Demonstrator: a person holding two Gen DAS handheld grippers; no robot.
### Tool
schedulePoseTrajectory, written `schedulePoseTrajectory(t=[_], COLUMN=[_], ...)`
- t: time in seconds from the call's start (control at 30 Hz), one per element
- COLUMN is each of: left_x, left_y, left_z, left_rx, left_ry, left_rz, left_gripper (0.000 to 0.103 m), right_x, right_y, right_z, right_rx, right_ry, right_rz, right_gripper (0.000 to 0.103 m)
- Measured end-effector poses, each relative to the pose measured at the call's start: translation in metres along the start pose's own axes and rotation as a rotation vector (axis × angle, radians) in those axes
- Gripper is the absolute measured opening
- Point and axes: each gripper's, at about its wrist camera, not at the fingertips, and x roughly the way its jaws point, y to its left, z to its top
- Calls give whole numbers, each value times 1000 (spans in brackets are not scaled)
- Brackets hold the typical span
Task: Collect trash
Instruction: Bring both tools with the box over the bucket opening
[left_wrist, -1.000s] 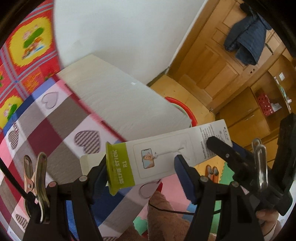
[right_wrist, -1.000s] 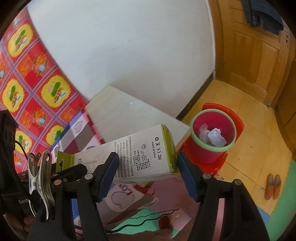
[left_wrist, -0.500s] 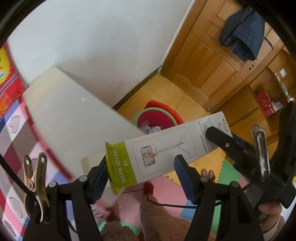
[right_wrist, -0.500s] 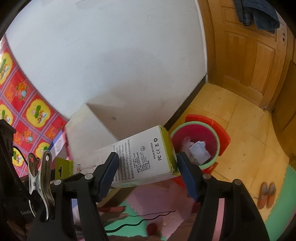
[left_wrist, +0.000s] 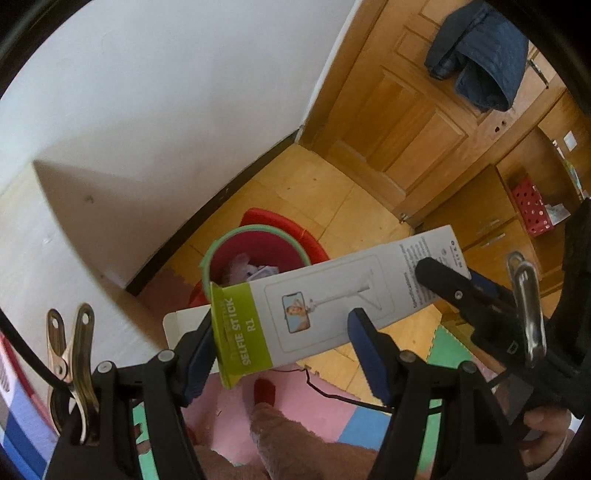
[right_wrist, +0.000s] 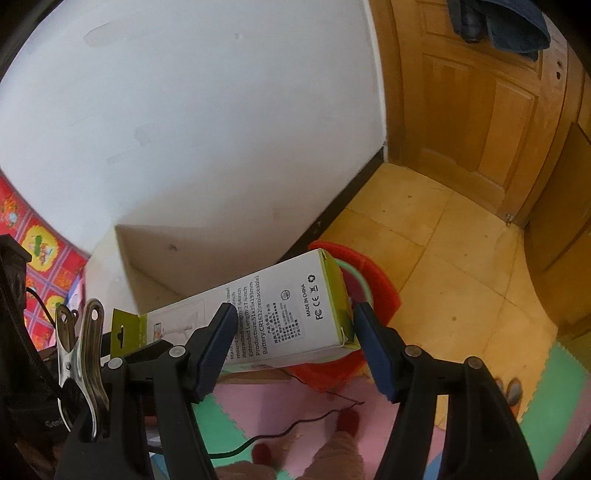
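Box swung off the counter since earlier, now above the red bin (left_wrist: 255, 254), lined up for a drop. Selfie stick box (left_wrist: 332, 302) is pinched at both ends: left hand-held gripper (left_wrist: 280, 343) clamps the green end, right hand-held gripper (right_wrist: 295, 339) clamps the far end.

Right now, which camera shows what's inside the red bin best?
The left wrist view: the bin shows its open mouth with crumpled paper inside. In the right wrist view the box hides most of the bin.
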Motion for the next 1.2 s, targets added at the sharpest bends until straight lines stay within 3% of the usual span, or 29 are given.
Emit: schedulePoseTrajectory(t=[0.33, 0.87, 1.2], left_x=[66, 204, 275], left_y=[-21, 33, 59], left_z=[4, -3, 0], left_rx=[35, 49, 10], left_ry=[24, 48, 85], left_rz=[13, -6, -4], left_gripper=[71, 71, 71], right_x=[38, 166, 237], right_y=[-60, -96, -103], right_z=[12, -22, -35], right_rx=[1, 73, 47], right_ry=[40, 123, 182], right_rz=[-23, -59, -100], right_gripper=[68, 68, 67])
